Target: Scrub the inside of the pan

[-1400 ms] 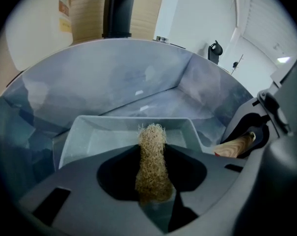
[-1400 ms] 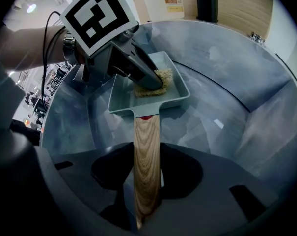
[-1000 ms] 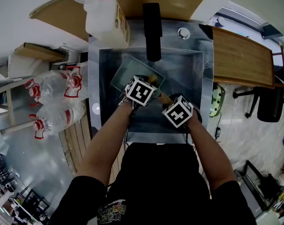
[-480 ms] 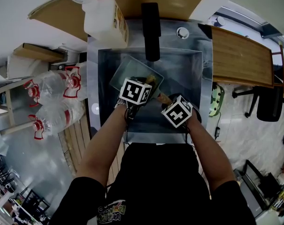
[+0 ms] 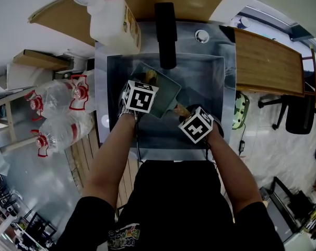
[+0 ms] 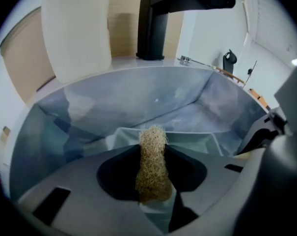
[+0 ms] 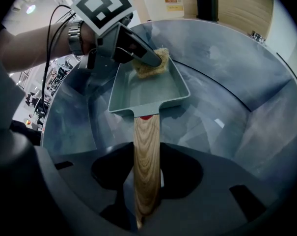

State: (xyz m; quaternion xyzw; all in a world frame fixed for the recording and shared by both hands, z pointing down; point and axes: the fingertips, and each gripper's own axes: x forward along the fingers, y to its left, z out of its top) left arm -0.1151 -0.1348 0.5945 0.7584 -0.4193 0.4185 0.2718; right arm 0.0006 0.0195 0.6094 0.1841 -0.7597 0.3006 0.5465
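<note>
A: Two claws, and both have something in them?

B: Yes. The right gripper (image 7: 147,200) has its jaws pinched on the wooden handle (image 7: 147,151) of the pan (image 7: 153,90). The handle runs straight up between them towards twelve o'clock in the right gripper view. The jaws stand fairly wide because the handle fills the gap.

A: And the left one?

B: The left gripper (image 5: 147,83) is clamped on a tan, fibrous scrubber (image 6: 152,166). In the left gripper view the wad stands upright between the jaws and sticks out past their tips.

A: Where is the pan?

B: It is inside the steel sink (image 5: 210,72), a pale green rectangular pan. In the head view its handle points to about five o'clock, into the right gripper.

A: Is the scrubber in it?

B: It sits at the pan's far end, at twelve o'clock in the right gripper view, against the inside of the end wall. The left gripper reaches it from about ten o'clock. I cannot tell whether the pan rests on the sink floor.

A: Anything else nearby?

B: A black faucet (image 5: 165,33) at the sink's twelve o'clock, and a white jug (image 5: 113,22) at about eleven.
</note>
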